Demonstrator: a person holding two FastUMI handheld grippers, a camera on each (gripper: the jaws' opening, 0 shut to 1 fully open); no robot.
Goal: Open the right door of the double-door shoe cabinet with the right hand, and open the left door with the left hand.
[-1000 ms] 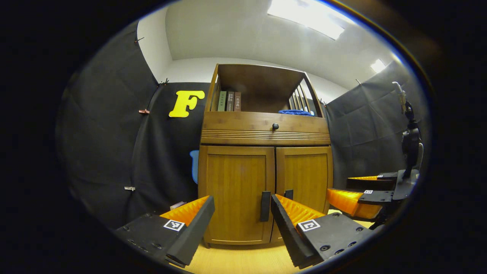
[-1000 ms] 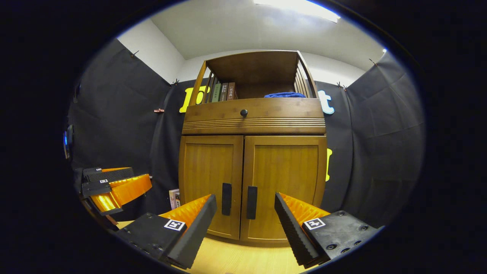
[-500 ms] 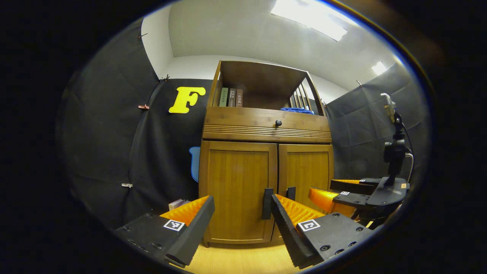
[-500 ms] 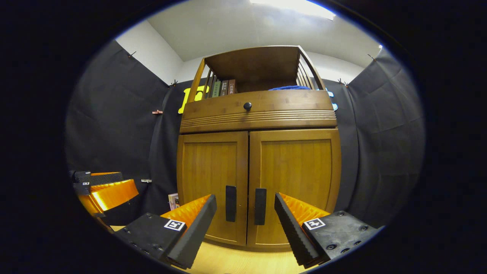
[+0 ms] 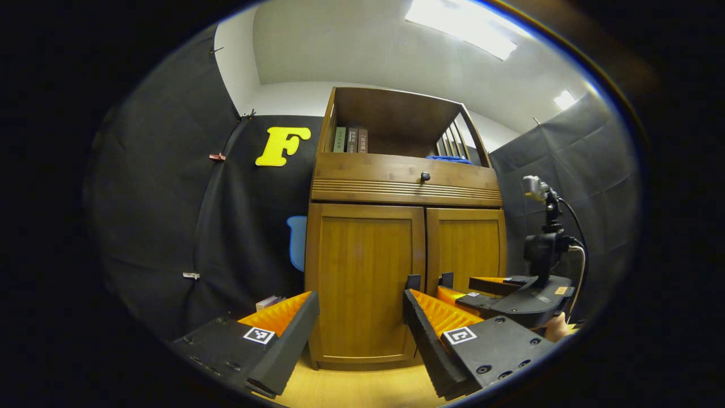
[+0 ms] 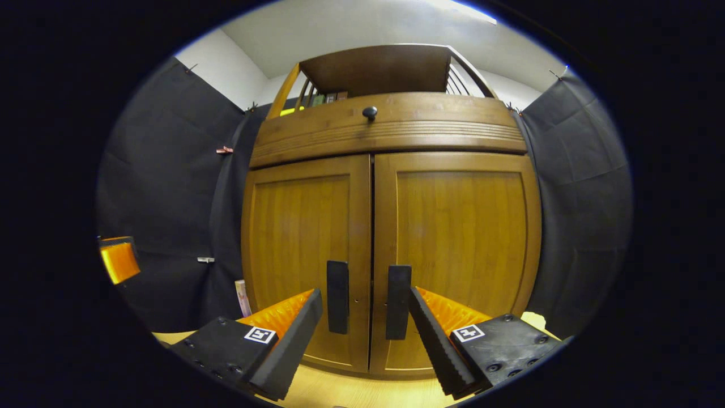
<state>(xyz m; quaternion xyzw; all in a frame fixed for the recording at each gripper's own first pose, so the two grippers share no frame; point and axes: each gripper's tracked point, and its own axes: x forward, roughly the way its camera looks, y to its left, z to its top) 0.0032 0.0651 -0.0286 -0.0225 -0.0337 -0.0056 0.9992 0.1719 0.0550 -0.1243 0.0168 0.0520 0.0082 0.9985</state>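
The double-door shoe cabinet [image 6: 391,226] stands on a pale wooden floor [image 6: 362,388] against the black cloth wall, straight ahead in the right gripper view, and both its doors are closed. The right door [image 6: 459,249] and the left door [image 6: 300,255] meet at a thin centre seam, each with a dark upright handle beside it: the right handle [image 6: 398,302] and the left handle [image 6: 337,296]. The right gripper [image 6: 365,334] hangs close in front of the seam with its fingers spread wide and holding nothing; both handles show between its fingertips, the right handle just beside one finger, contact not clear. In the left gripper view the left gripper [image 5: 359,334] sits farther back, facing the left door [image 5: 362,277], its fingers likewise parted and empty. Above the doors runs a drawer with a round knob [image 6: 369,112], and an open shelf holding a few books [image 5: 350,140] and a blue cloth [image 5: 447,160]
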